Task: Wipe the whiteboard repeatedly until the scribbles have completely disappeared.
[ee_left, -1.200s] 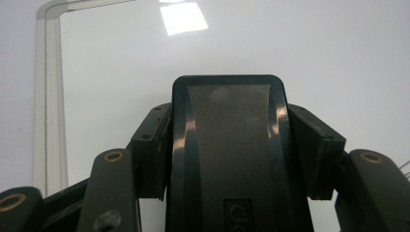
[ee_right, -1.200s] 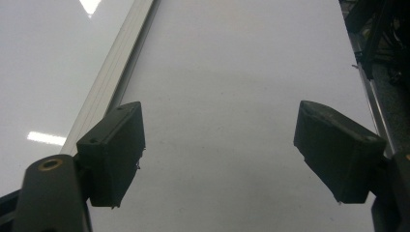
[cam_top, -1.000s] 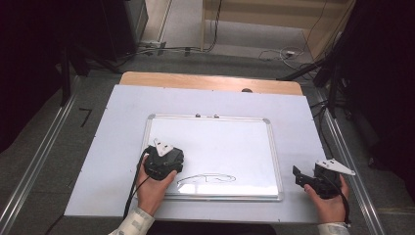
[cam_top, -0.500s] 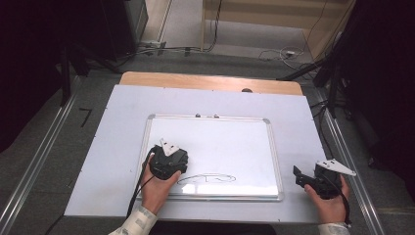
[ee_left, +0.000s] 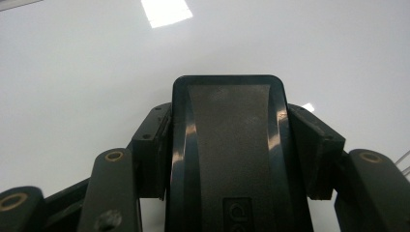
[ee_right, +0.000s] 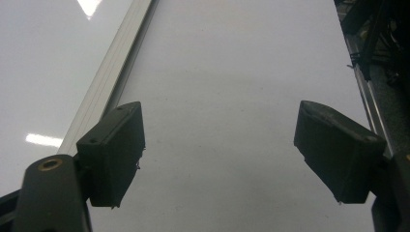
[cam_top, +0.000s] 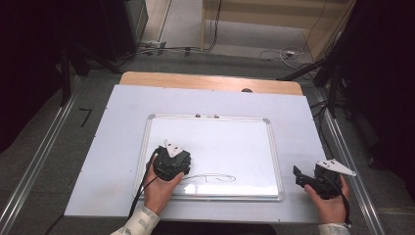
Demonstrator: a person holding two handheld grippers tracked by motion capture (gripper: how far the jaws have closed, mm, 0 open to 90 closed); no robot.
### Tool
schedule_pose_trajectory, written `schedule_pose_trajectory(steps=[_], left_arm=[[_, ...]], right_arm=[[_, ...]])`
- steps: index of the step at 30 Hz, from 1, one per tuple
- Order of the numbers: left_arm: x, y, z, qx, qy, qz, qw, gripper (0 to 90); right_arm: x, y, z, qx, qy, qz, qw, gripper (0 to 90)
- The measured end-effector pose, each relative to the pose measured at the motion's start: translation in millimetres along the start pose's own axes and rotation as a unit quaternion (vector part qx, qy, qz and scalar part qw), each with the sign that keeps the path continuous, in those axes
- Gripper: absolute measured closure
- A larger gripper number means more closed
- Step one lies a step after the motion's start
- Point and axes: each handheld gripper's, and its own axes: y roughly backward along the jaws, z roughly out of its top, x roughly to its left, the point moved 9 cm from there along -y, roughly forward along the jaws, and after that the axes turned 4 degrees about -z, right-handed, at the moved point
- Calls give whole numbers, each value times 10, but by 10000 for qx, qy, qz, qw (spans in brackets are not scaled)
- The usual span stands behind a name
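My left tongs point(cam_top: 177, 164) are closed tightly on a black whiteboard eraser point(ee_left: 227, 145), with one pad on each of its sides. The eraser rests on the whiteboard point(cam_top: 230, 142), near its lower left part, just beside a thin dark drawn line point(cam_top: 213, 178). My right tongs point(cam_top: 306, 178) are wide open and hold nothing. They hover over the white counter point(cam_top: 293, 107), to the right of the aluminium frame point(ee_right: 113, 72) of the whiteboard, well apart from the eraser.
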Motion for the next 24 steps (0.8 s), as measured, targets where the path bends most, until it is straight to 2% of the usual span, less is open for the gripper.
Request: schedule_pose_trajectory(steps=[24], left_arm=[[-105, -70, 44, 22, -110, -28, 9999, 411]], right_arm=[[4, 1, 10, -21, 29, -31, 10000, 172]])
